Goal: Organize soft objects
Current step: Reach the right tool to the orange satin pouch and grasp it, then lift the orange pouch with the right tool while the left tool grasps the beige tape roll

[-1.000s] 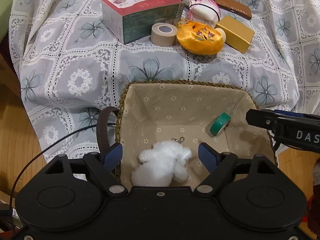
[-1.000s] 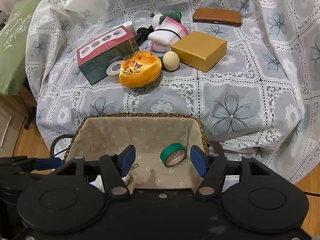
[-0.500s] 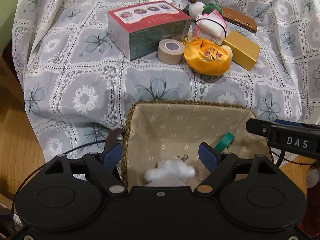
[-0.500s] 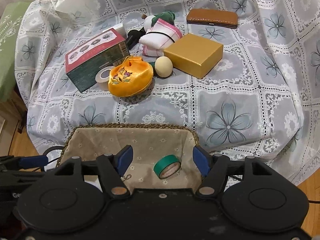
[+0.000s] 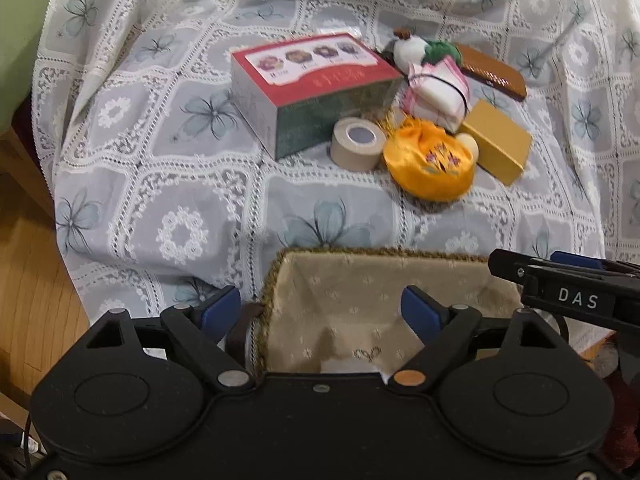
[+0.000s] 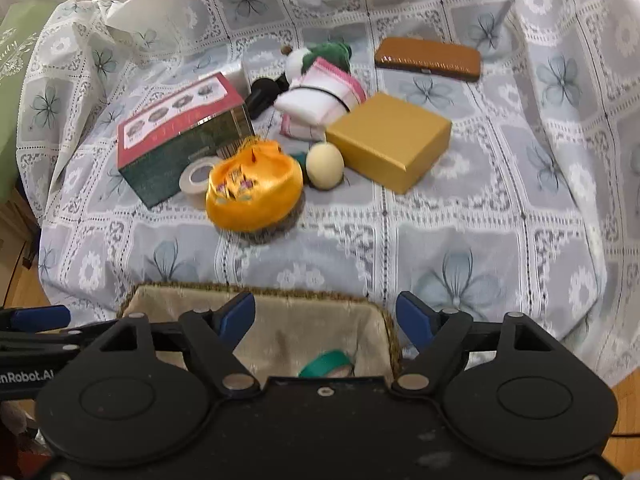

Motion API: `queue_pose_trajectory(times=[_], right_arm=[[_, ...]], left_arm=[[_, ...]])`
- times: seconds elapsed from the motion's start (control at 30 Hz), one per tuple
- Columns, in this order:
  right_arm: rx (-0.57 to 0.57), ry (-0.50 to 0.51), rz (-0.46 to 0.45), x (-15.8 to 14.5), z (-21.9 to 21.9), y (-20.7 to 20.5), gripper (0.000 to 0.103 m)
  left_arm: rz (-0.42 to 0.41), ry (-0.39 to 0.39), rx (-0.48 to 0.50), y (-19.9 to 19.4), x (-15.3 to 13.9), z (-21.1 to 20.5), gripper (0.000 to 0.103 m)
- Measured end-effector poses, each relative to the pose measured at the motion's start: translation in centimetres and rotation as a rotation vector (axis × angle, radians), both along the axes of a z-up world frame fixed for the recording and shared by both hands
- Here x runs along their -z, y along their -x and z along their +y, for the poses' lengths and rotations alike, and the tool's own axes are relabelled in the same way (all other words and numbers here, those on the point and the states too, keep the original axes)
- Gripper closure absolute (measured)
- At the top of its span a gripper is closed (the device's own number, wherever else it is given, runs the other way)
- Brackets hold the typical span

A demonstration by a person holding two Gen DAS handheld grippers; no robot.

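Observation:
A cloth-lined woven basket sits at the near edge of the lace-covered surface. A white plush toy lies in it, mostly hidden behind my left gripper's body. A green tape roll also lies inside. My left gripper is open and empty above the basket's left side. My right gripper is open and empty above its right side. Farther back lie an orange satin pouch, a folded pink-and-white cloth and a white-and-green plush.
A red-and-green box, a beige tape roll, a cream egg, a gold box and a brown case share the cloth. Wooden floor lies to the left. A green cushion is far left.
Both grippers have lifted and drawn back from the basket, so the pile of objects looks farther up. The white plush stays in the basket, now nearly hidden.

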State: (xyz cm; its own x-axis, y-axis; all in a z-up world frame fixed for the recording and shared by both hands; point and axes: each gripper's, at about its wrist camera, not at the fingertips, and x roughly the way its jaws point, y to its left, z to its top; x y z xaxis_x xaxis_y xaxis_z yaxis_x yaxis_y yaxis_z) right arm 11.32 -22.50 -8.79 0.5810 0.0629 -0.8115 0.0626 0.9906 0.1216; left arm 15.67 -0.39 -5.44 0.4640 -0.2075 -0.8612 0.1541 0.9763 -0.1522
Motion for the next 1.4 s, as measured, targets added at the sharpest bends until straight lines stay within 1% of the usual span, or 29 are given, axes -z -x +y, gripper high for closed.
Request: queue_pose_trajectory(times=[0.03,0.1,0.13,0.2,0.27,0.43,0.53,0.63,0.8,0.93,1.03,1.07,1.13,1.17,1.2,1.3,1.4], right_arm=[[-0.003,0.006,-0.009,-0.2,0.1,-0.2,0.022],[-0.011,0.023,-0.037,-0.7,0.4,-0.7,0.014],[-0.014,0.029,-0.053,-1.0,0.6,-0.9,0.012],[-0.015,0.031,-0.085,-1.6,0.8,-1.3,0.004],[-0.013,0.021,-0.114,-2.1,1.0,-1.7,0.0],[-0.018,0.025,-0.154,-2.4,1.9,-2.9,0.0],[-0.042,0.065,-0.174,-2.1,2.8,-3.8,0.0],[-0.068,0.095,-0.165,-1.5,3.7,-5.0,0.0],[-0.089,0.026,-0.139,-0.7,4.2,-7.2,0.0],[-0.091,0.034,-0.119,0.2,5.0,-8.9,0.0],[-0.094,0.06,-0.093,1.0,5.5,-9.7,0.002],[-0.096,0.075,-0.085,1.3,5.7,-9.9,0.005],[-0.102,0.102,-0.077,1.7,6.0,-9.9,0.019],[-0.11,0.11,-0.067,1.9,6.1,-9.9,0.029],[-0.119,0.093,-0.062,2.0,5.9,-9.8,0.032],[-0.114,0.078,-0.069,1.6,5.6,-9.2,0.035],[-0.104,0.084,-0.085,0.9,5.1,-8.4,0.035]], left_arm=[[-0.006,-0.001,-0.006,-0.2,-0.1,0.1,0.019],[-0.015,-0.002,-0.02,-0.7,-0.2,0.3,0.019],[-0.018,-0.003,-0.026,-0.9,-0.3,0.5,0.019],[-0.026,-0.005,-0.039,-1.3,-0.3,0.8,0.019],[-0.032,-0.009,-0.053,-1.7,-0.3,1.1,0.019],[-0.03,-0.016,-0.09,-2.6,0.1,2.2,0.019],[-0.022,-0.024,-0.108,-3.1,0.5,2.7,0.019],[-0.016,-0.031,-0.122,-3.5,0.9,3.1,0.019],[-0.009,-0.041,-0.147,-4.0,1.4,3.9,0.019],[-0.001,-0.047,-0.155,-4.3,1.8,4.2,0.019],[-0.002,-0.052,-0.154,-4.4,1.9,4.3,0.019],[-0.003,-0.052,-0.154,-4.4,1.8,4.3,0.019],[-0.007,-0.054,-0.153,-4.4,1.8,4.3,0.019],[-0.01,-0.056,-0.152,-4.5,1.7,4.3,0.019],[-0.012,-0.057,-0.153,-4.5,1.7,4.3,0.019],[-0.019,-0.062,-0.148,-4.7,1.5,4.0,0.019],[-0.028,-0.066,-0.137,-4.9,1.4,3.5,0.019]])
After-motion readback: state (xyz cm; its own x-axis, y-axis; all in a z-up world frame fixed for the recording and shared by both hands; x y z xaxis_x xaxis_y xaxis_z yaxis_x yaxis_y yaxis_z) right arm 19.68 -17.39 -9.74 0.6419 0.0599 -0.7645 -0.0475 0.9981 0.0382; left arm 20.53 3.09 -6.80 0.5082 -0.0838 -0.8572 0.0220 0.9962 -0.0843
